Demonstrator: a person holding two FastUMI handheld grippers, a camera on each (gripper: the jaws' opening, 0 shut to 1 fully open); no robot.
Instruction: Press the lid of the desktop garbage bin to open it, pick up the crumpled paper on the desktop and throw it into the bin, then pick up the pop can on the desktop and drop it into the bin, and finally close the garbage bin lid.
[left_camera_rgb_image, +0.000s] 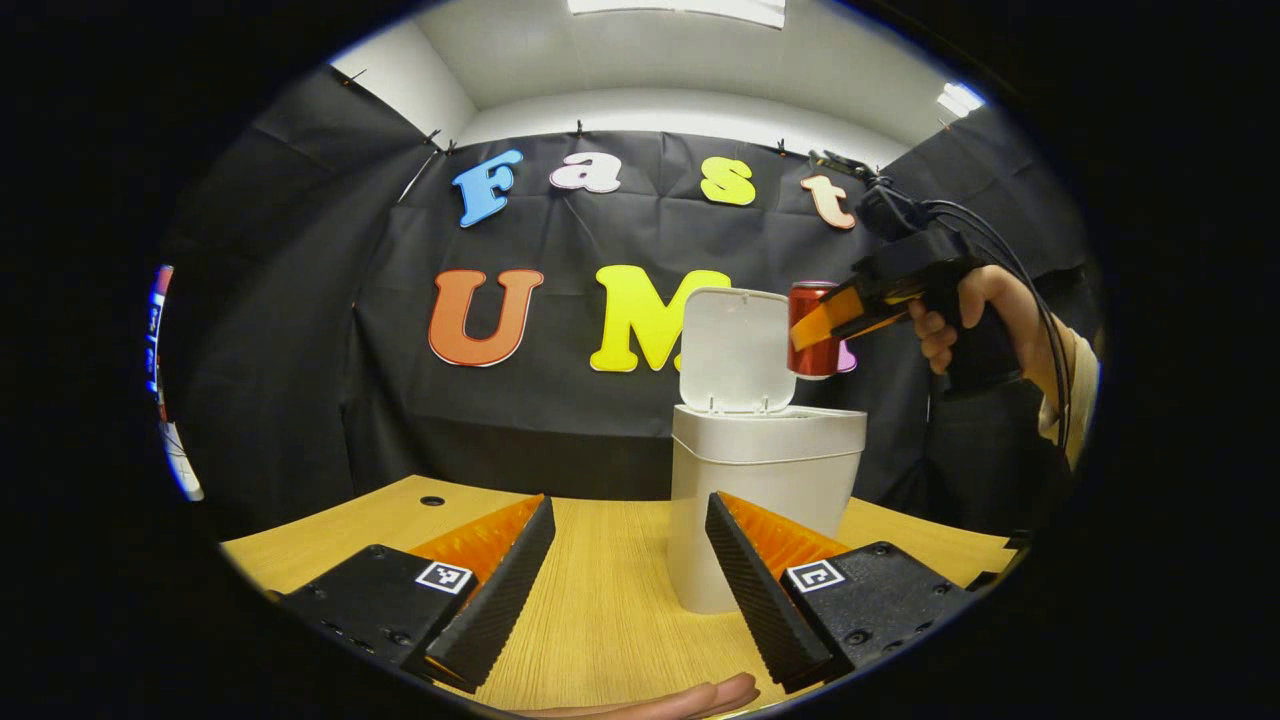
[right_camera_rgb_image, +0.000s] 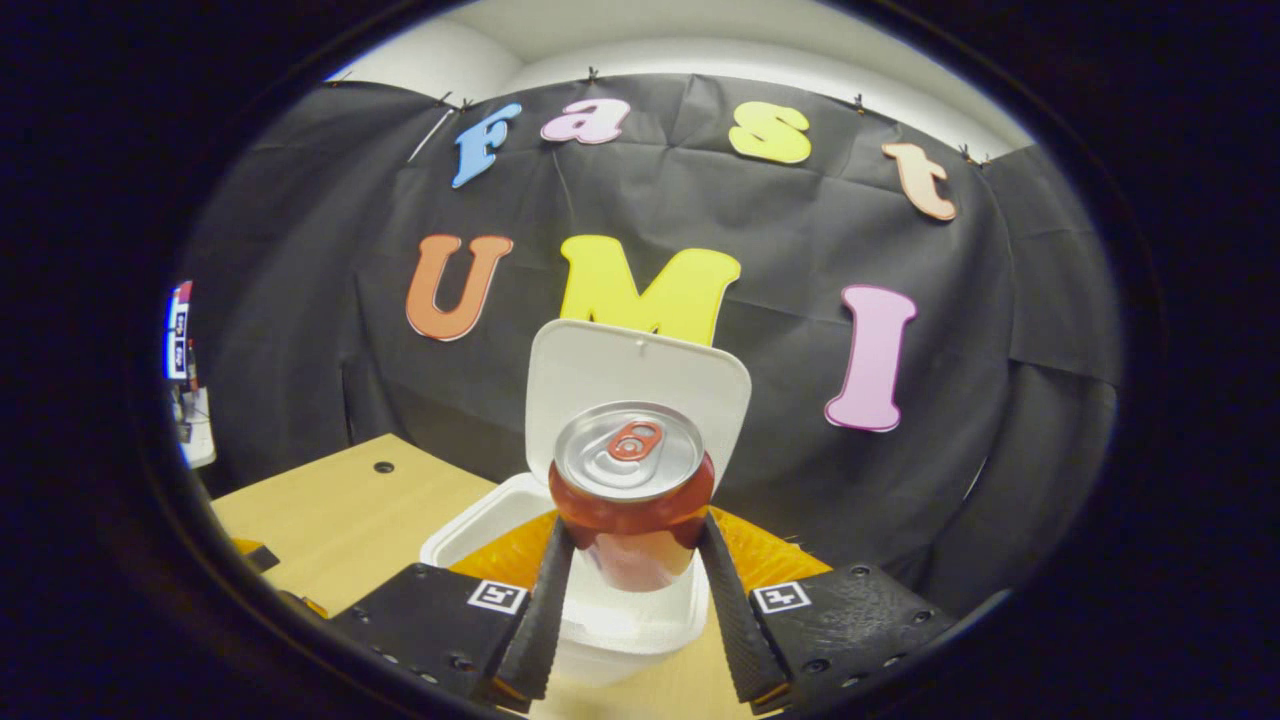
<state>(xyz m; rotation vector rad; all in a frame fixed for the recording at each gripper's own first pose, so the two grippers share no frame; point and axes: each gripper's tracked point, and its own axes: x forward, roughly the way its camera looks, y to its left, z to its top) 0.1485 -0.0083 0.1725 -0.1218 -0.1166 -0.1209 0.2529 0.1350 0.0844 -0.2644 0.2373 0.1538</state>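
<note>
The white desktop bin (left_camera_rgb_image: 765, 470) stands on the wooden table (left_camera_rgb_image: 600, 610) with its lid (left_camera_rgb_image: 735, 350) flipped upright. My left gripper (left_camera_rgb_image: 630, 510) rests low over the table in front of the bin, open and holding nothing. To the right of the lid, a hand (left_camera_rgb_image: 960, 320) holds my right gripper (left_camera_rgb_image: 815, 325) in the air, shut on the red pop can (left_camera_rgb_image: 820, 360). In the right gripper view the can (right_camera_rgb_image: 630, 490) sits upright between my right gripper's (right_camera_rgb_image: 635, 528) fingers, above the bin's open mouth (right_camera_rgb_image: 470, 530) and in front of the raised lid (right_camera_rgb_image: 640, 370).
The table has a small cable hole (left_camera_rgb_image: 432, 500) at its far left, which is also the hole (right_camera_rgb_image: 384, 467) in the right gripper view. A person's fingers (left_camera_rgb_image: 690, 700) lie at the near edge. Black cloth walls close in the back and sides.
</note>
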